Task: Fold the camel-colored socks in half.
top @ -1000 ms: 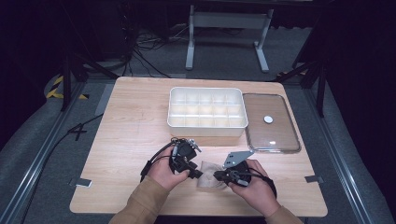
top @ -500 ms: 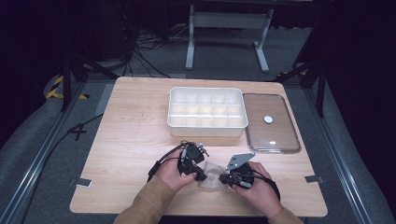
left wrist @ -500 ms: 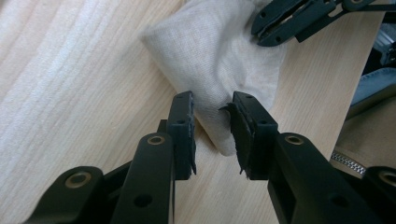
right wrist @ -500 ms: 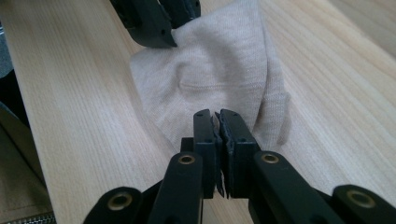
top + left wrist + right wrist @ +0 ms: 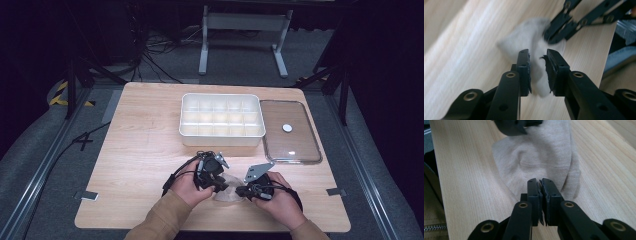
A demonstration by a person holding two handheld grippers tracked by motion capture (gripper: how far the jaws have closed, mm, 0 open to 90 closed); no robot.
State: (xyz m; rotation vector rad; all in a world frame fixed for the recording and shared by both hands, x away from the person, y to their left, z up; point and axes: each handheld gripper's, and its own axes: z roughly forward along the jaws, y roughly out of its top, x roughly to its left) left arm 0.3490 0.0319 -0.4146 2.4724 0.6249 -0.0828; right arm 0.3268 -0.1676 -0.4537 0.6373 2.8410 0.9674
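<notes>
Jaws of the right gripper (image 5: 541,185) are clenched on the near edge of the beige sock (image 5: 541,157), a thin fold of knit pinched between the pads; jaws of the left gripper (image 5: 537,58) have just been closing and stand with a narrow gap, the sock (image 5: 534,47) lying between them, though I cannot tell whether the pads yet press on it; in the left gripper view the right gripper (image 5: 564,27) bites the sock's far end. Seen from the high view, the sock (image 5: 231,187) lies flat on the table (image 5: 145,150), between the left gripper (image 5: 220,184) and the right gripper (image 5: 242,191), well in front of the white compartment tray (image 5: 221,120); a clear lid (image 5: 290,131) lies just beside that tray.
</notes>
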